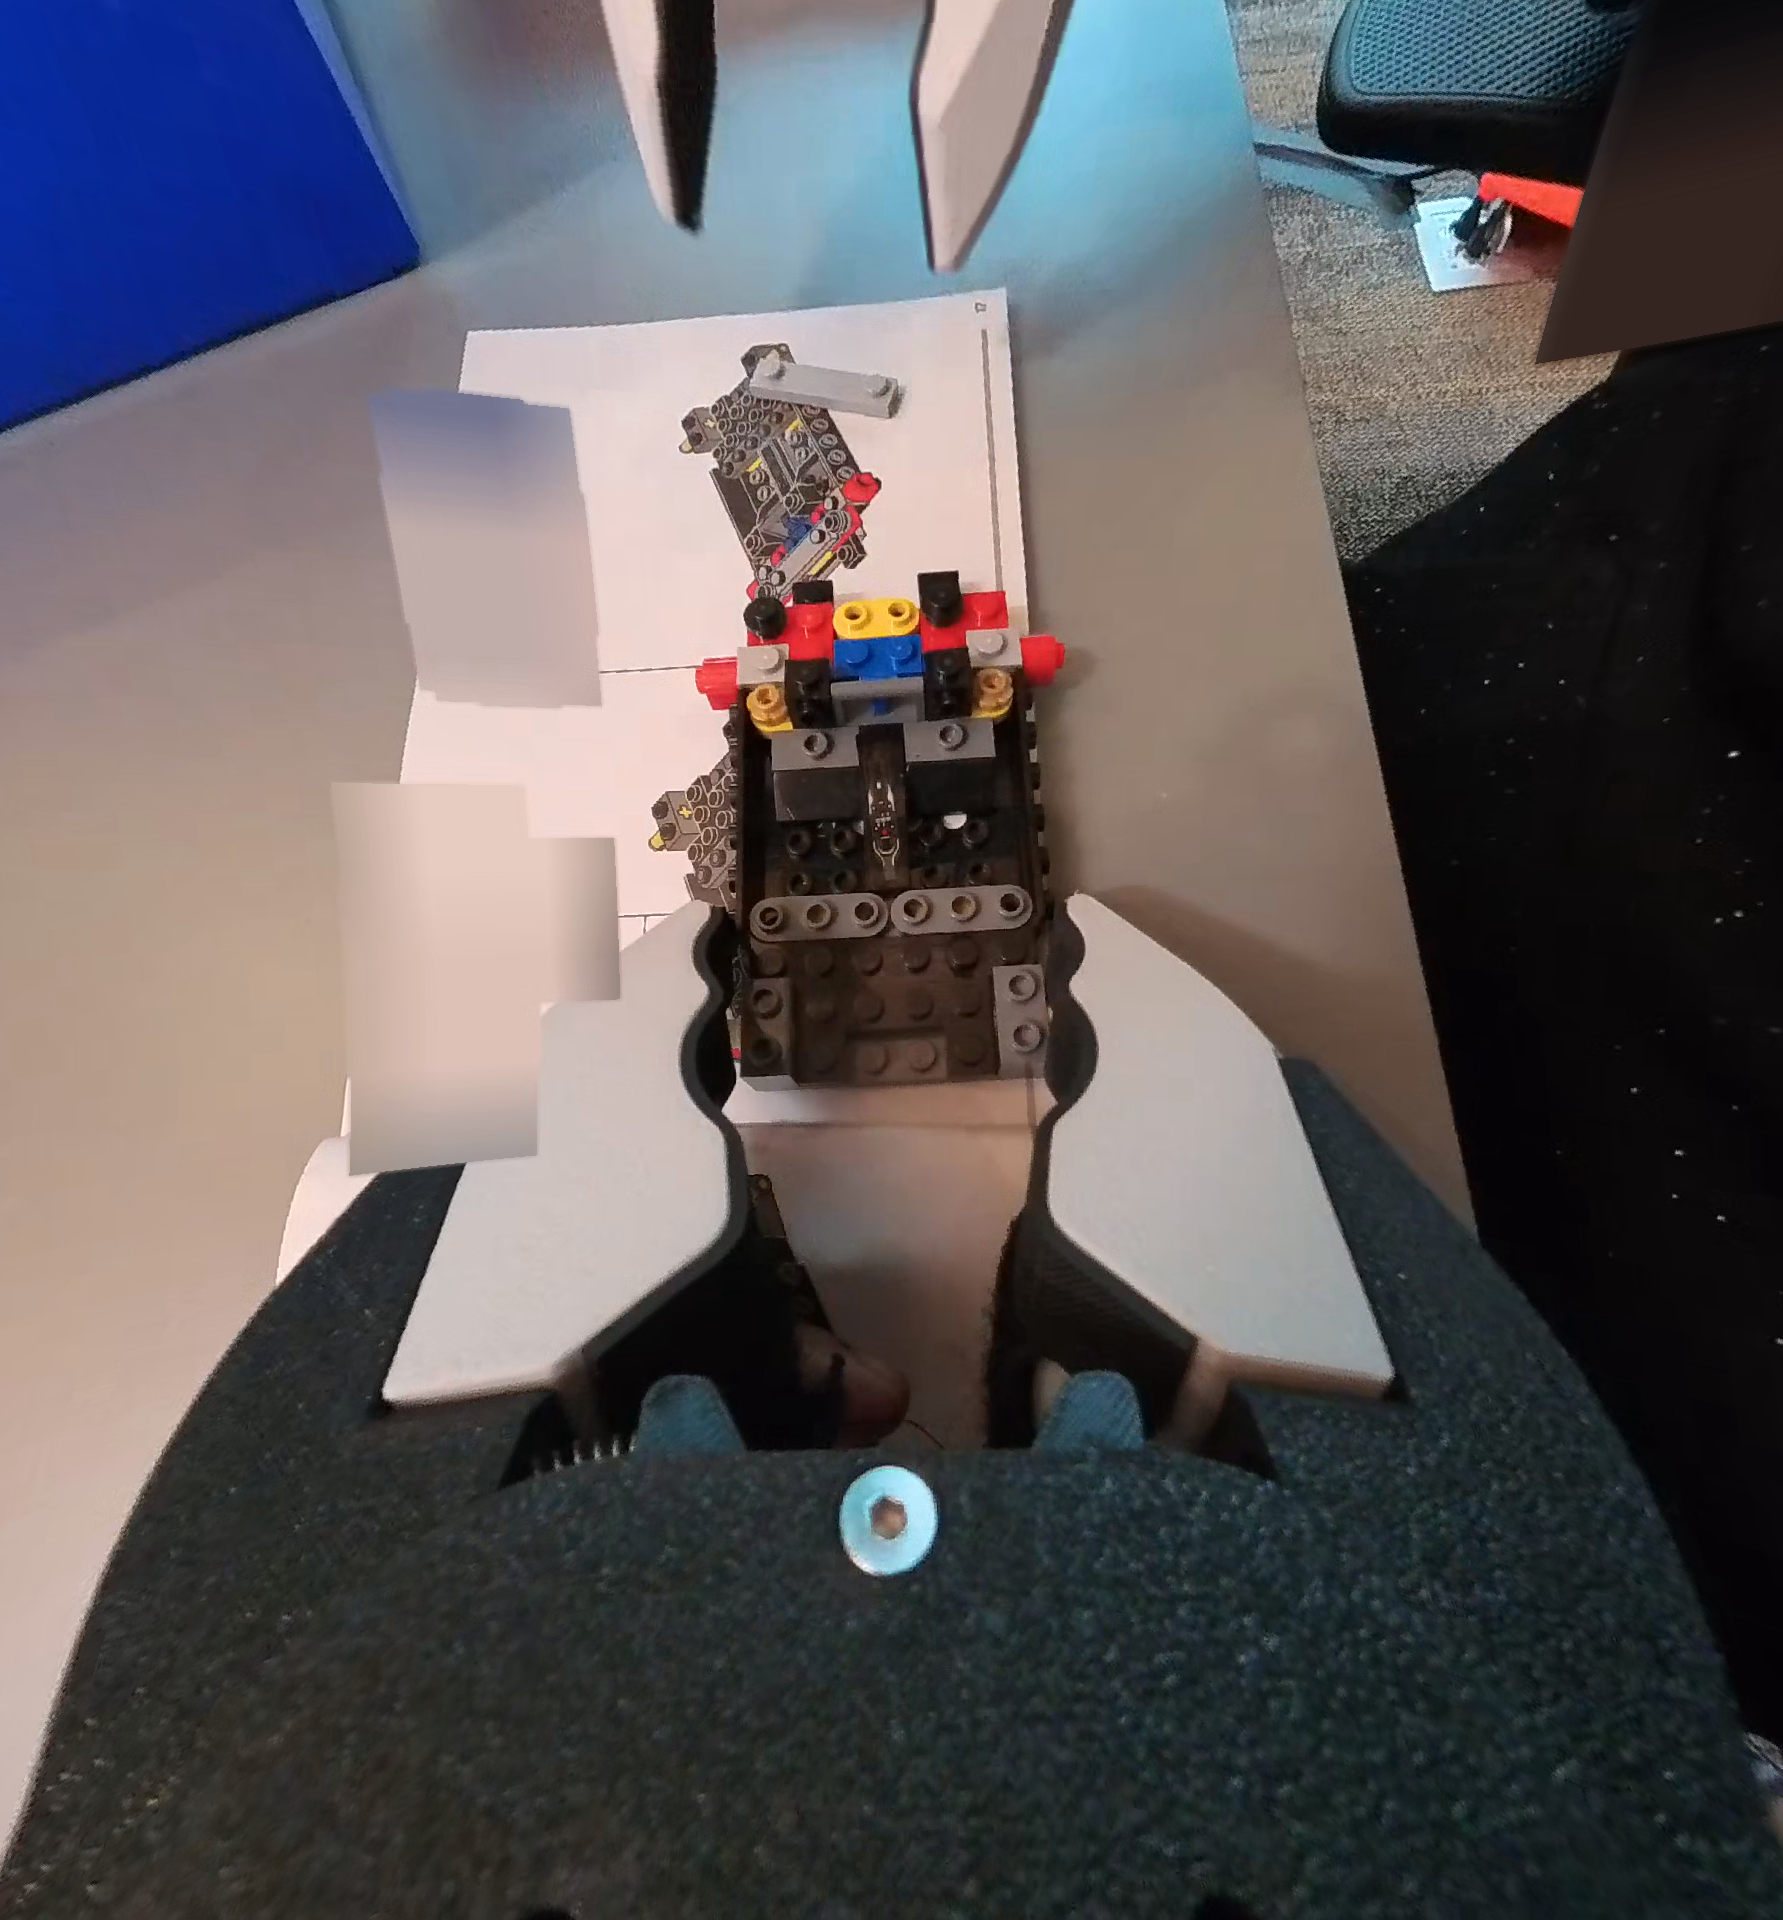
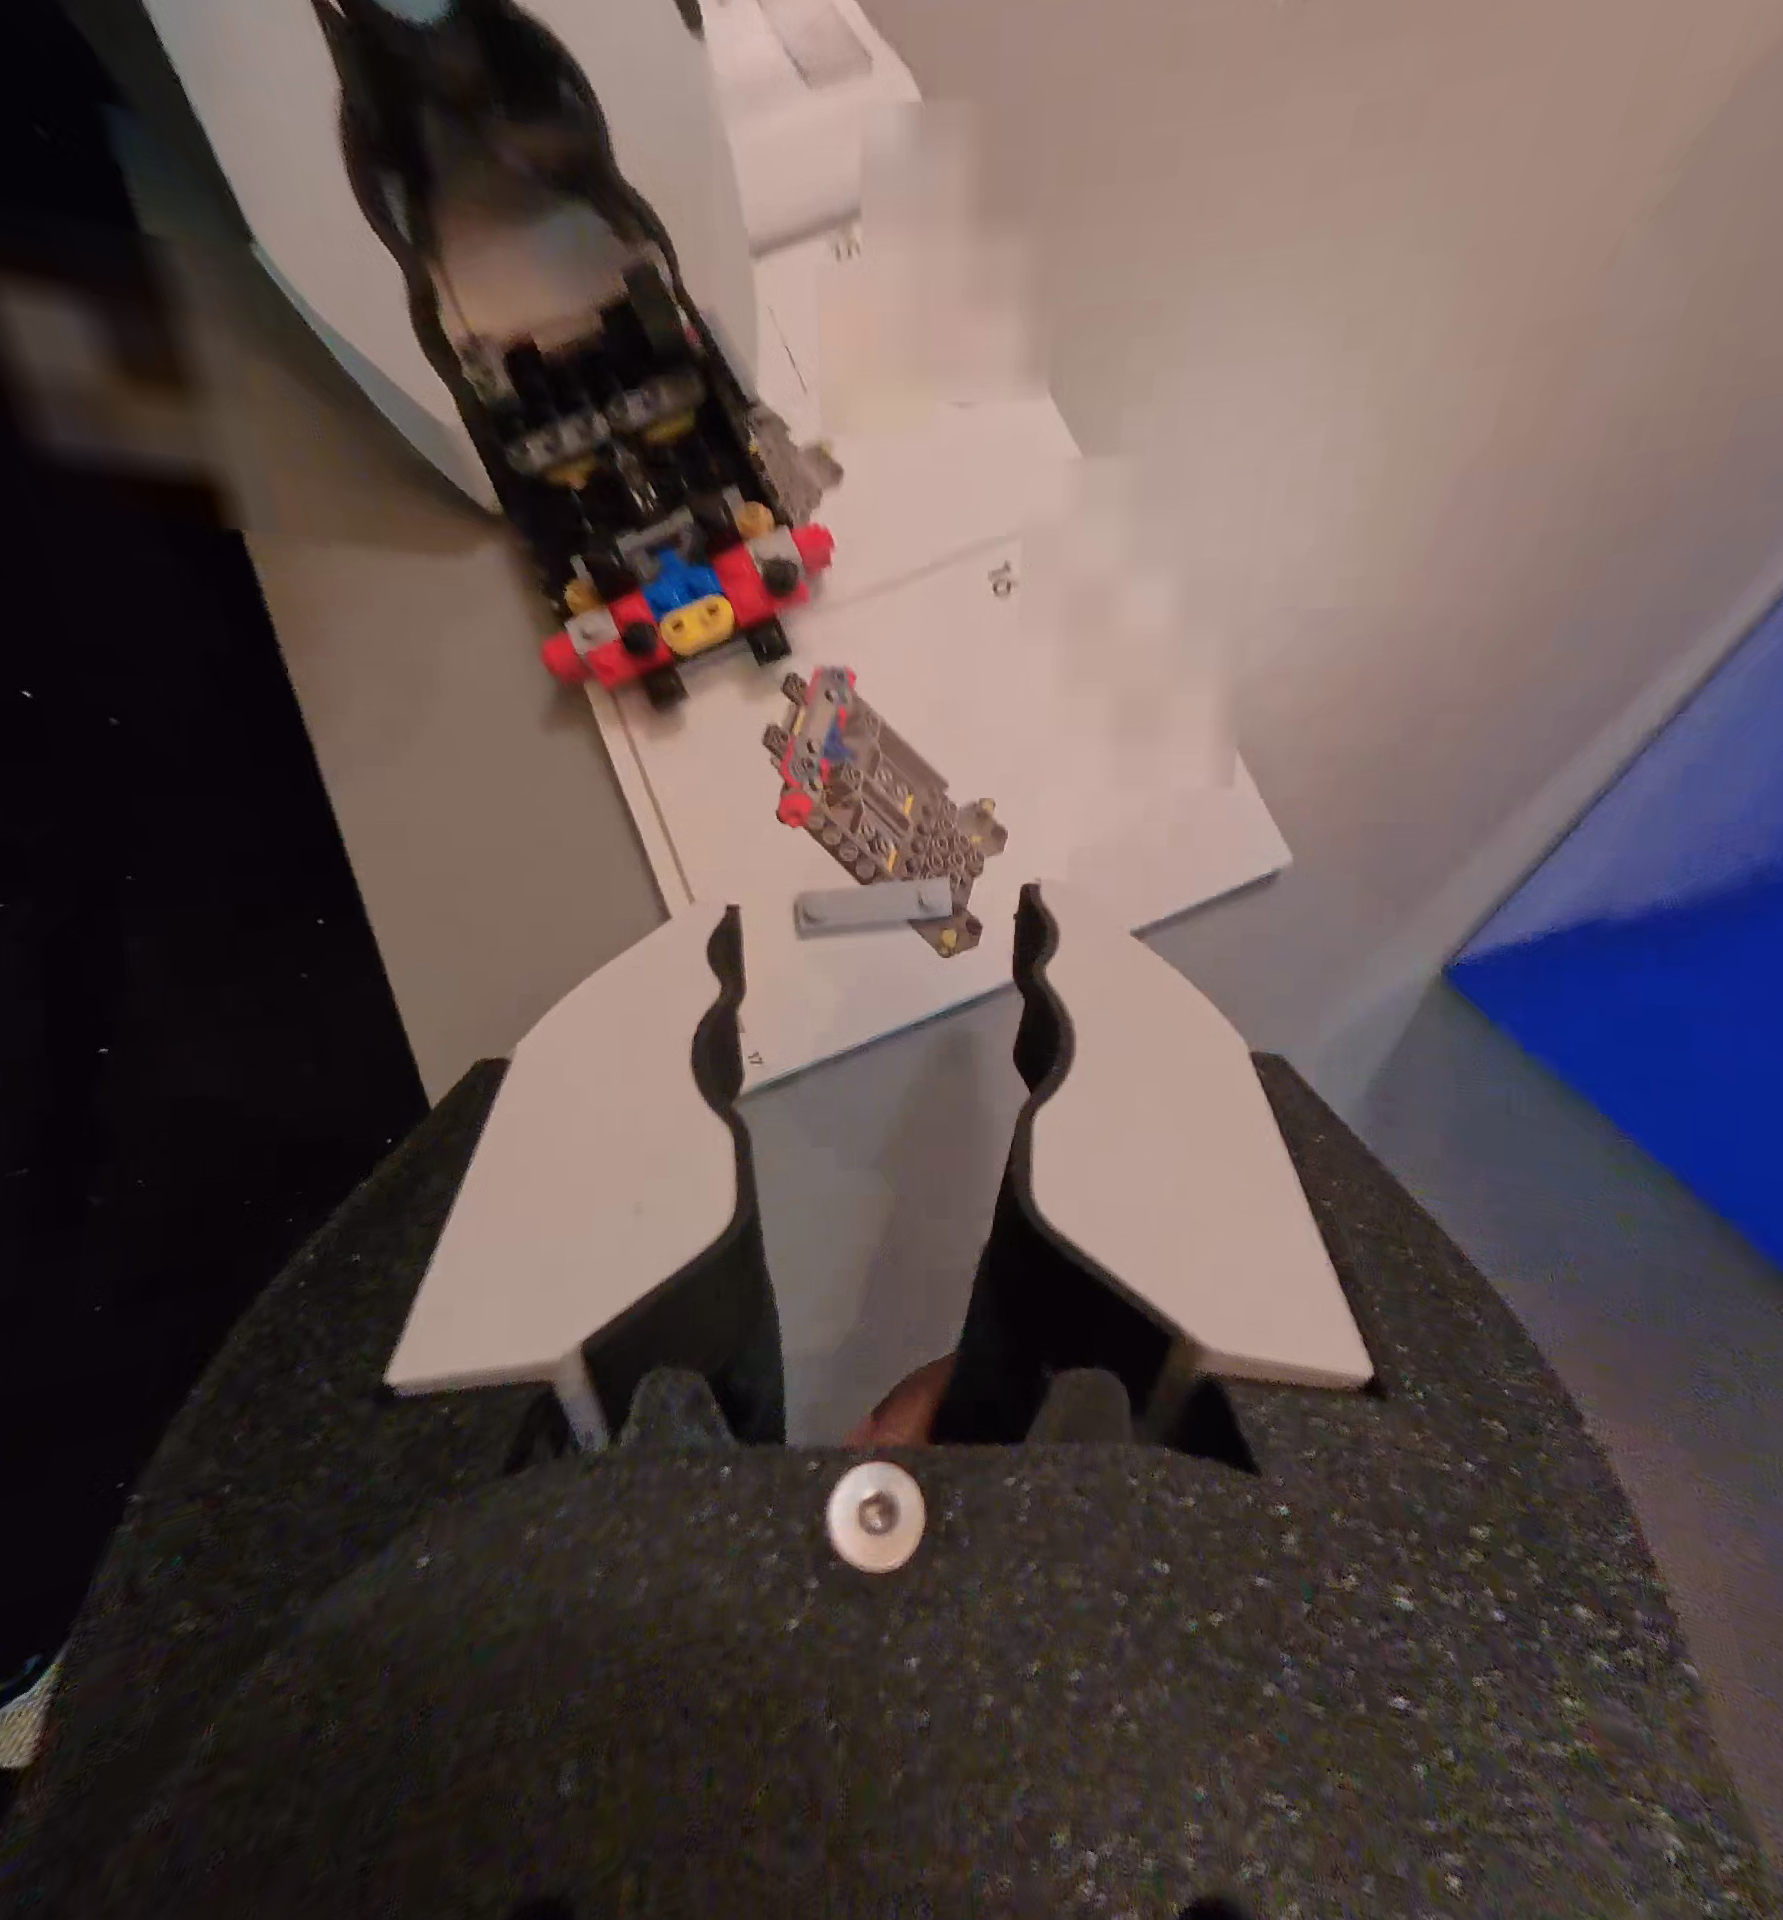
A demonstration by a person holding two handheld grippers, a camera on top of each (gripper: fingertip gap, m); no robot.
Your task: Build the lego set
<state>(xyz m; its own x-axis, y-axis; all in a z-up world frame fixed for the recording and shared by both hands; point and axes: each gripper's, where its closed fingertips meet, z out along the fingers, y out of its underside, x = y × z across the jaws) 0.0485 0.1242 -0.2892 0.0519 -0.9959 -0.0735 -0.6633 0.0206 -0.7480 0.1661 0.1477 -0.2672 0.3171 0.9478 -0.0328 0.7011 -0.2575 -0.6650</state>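
My left gripper (image 1: 887, 987) is shut on the near end of a black lego car chassis (image 1: 887, 831) and holds it over the instruction sheet (image 1: 638, 436). The chassis has red, yellow and blue bricks at its far end. A loose flat grey plate (image 1: 825, 387) lies on the sheet beyond the chassis, over a printed picture of the model. My right gripper (image 2: 876, 914) is open and empty, with its tips just short of the grey plate (image 2: 871, 906). The chassis (image 2: 648, 499) also shows in the right wrist view, blurred. The right gripper (image 1: 814, 239) hangs above the far end of the sheet.
The grey table (image 1: 1178, 623) ends close to the right of the chassis, with dark speckled carpet (image 1: 1645, 831) below. A blue panel (image 1: 87, 208) stands at the far left and shows in the right wrist view (image 2: 1697, 883). An office chair base (image 1: 1469, 94) is at the back right. About 12 cm separates my left fingertips from my right.
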